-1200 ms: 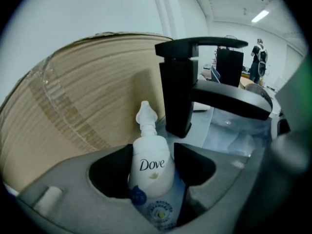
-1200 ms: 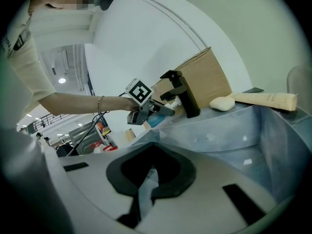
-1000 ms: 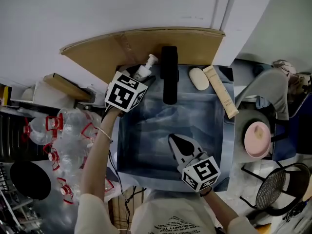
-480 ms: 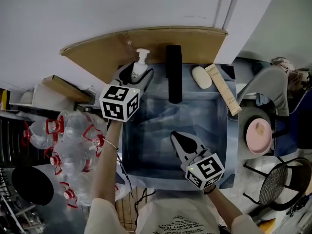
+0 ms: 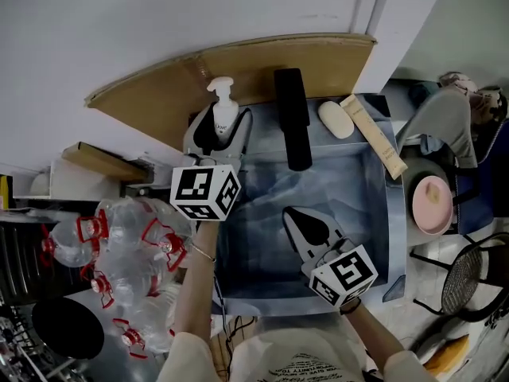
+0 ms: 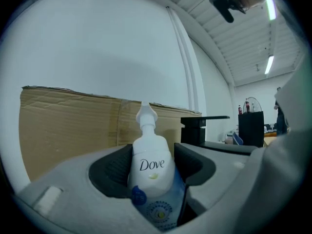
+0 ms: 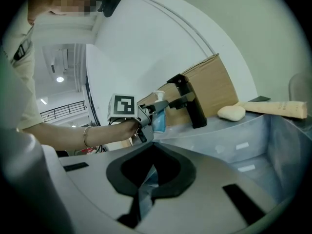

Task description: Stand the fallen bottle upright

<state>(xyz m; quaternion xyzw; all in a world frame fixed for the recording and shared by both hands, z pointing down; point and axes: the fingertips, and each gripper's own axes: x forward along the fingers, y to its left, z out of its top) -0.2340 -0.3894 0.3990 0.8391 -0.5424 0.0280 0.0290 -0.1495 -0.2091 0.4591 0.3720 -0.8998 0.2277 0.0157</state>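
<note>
Holding the white pump bottle [image 5: 222, 106] by its body, the left gripper [image 5: 218, 132] is hovering at the back-left corner of the blue-lined sink [image 5: 254, 213] in the head view, just in front of a cardboard sheet [image 5: 238, 66]. Along the back rim, from left to right, a black faucet [image 5: 293, 118], a soap bar [image 5: 336, 119] and a long beige box [image 5: 374, 136] are sitting untouched. The right gripper [image 5: 296, 215] is hanging over the front-right part of the basin with its jaws drawn together to a point and nothing between them. In the left gripper view, both dark pads are pressing on the bottle's sides, and the bottle is standing straight between them with its pump head on top and its printed label facing the camera. Its base is hidden below the jaws. In the right gripper view, the closed jaws are showing only blue lining through their slit. Farther off, the bottle is showing upright in the other gripper near the back-left corner, though whether its base is resting on the rim cannot be told. Status, as a judgement: the tipping-up part is looking done. Remaining: seating the base firmly on the rim, opening the left jaws and drawing them away without knocking the bottle over.
</note>
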